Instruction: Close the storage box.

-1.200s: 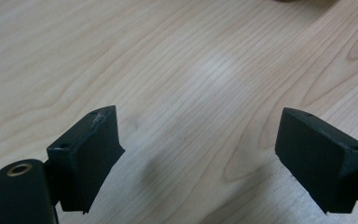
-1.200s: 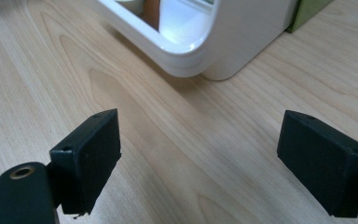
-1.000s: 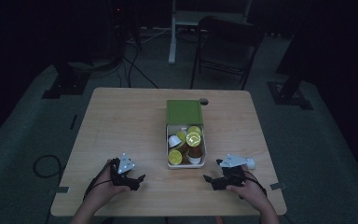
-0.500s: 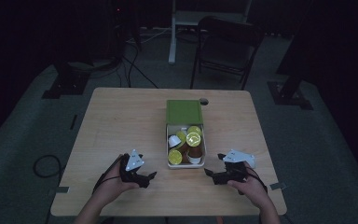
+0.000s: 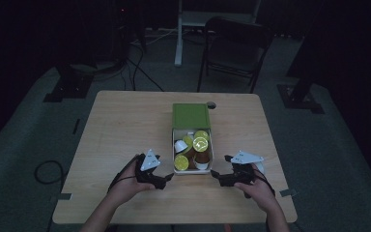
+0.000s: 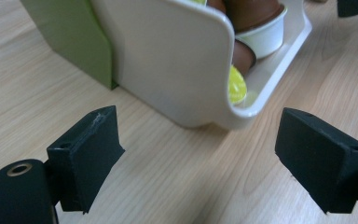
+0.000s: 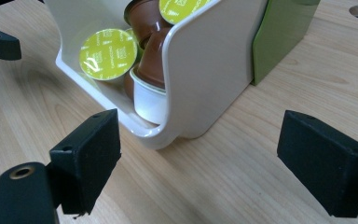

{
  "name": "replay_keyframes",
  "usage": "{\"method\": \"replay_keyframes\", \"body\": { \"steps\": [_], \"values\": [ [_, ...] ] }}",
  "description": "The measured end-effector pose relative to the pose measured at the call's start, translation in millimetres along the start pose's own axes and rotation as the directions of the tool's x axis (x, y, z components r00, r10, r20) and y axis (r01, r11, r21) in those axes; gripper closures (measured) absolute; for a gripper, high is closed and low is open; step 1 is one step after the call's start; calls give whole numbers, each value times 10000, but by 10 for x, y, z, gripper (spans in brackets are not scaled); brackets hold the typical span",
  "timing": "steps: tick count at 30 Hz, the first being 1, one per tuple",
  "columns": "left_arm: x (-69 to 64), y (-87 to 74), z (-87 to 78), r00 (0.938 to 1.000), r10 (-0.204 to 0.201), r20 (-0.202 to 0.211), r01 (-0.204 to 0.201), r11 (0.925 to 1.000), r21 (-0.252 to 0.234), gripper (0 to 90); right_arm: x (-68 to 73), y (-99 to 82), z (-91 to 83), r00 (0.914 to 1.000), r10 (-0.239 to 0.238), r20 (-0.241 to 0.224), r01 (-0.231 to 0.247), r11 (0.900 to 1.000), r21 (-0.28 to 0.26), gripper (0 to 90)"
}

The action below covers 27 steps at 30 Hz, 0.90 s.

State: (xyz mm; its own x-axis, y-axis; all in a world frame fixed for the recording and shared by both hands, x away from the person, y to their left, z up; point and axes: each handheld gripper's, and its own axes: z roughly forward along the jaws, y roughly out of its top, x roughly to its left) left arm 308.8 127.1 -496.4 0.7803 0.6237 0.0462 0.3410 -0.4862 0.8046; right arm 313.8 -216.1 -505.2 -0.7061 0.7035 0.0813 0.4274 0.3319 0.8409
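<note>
- Worktop (image 5: 116, 125): it carries everything; both claws hover low over its near edge, one either side of the tray.
- Tray (image 5: 209, 153): white, half slid out of a green sleeve (image 5: 190, 116). Its long axis runs straight away from the person, so its open near end sits between the two claws, a little ahead of both.
- Left claw (image 5: 166, 179): jaws wide apart, nothing between them. In the left gripper view the tray's near corner (image 6: 205, 70) lies just ahead, inward of the claw's line and apart from both pads.
- Right claw (image 5: 216, 176): jaws equally wide, empty. In the right gripper view the tray's other near corner (image 7: 200, 70) lies just ahead, untouched.
- Pods (image 5: 200, 144): brown cups with yellow-green lids piled loosely in the tray, some tipped on their sides.
- Judgement: both claws stand about equally near the tray's front corners; the left looks marginally closer, and either need only travel inward and forward to meet a side wall.
</note>
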Motion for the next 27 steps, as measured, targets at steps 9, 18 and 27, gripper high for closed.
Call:
{"method": "replay_keyframes", "body": {
  "steps": [9,18,27],
  "values": [
    [70,92,121,9999,-149,-70,149,9999,-77,145,-48,60,67,9995,220,227,-219,9997,-64,130],
    [129,88,219,9992,-381,-154,378,9992,-150,144,-77,87,166,9994,259,218,-259,9997,-4,131],
    [174,151,223,9995,-230,-229,229,9997,-72,144,-149,103,197,9973,549,483,-555,9984,99,128]
  ]
}}
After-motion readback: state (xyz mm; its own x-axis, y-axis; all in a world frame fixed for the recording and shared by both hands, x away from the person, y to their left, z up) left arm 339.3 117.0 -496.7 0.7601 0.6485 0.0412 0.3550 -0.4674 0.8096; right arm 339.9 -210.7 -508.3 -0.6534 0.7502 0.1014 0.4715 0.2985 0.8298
